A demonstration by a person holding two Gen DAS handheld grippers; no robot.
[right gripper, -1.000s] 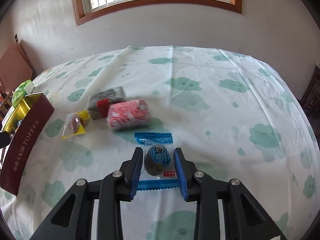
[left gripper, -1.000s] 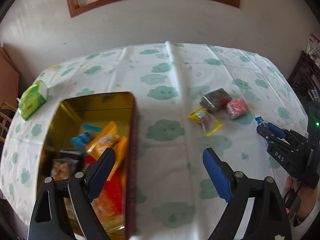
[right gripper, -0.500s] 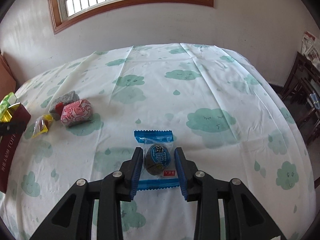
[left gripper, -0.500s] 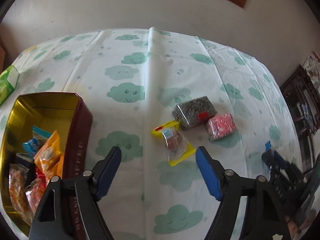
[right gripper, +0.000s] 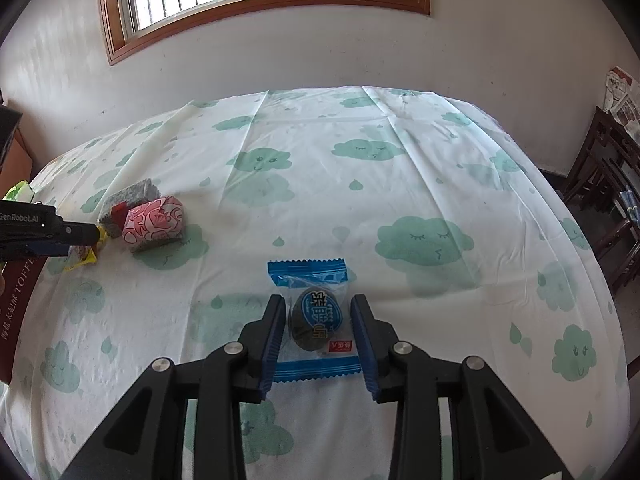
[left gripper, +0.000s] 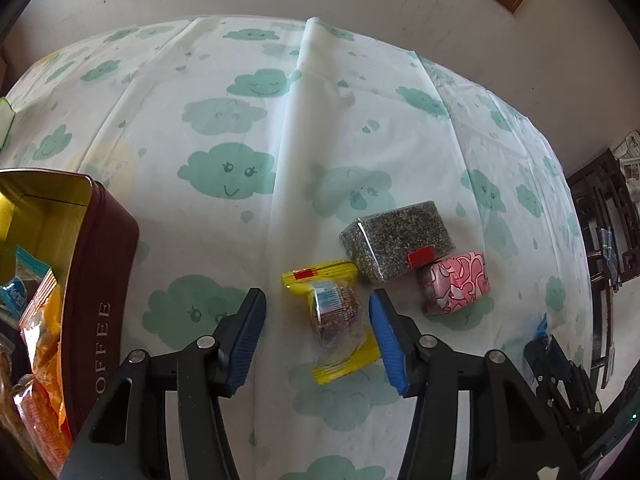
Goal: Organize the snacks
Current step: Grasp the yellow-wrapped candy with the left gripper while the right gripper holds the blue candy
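The tablecloth [left gripper: 248, 128] looks like smooth, creased cloth with a matt finish. The tin [left gripper: 100, 264] is glossy metal, gold inside. The yellow snack packet [left gripper: 332, 320] and blue snack packet [right gripper: 316, 316] are shiny plastic film.

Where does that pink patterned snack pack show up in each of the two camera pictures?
Left wrist view: the pink pack lies right of centre, just past the right finger, touching the grey pack.
Right wrist view: the pink pack sits at the far left, in front of the grey pack.
Shared landmark: the yellow snack beside them, half hidden by the left gripper in the right wrist view.
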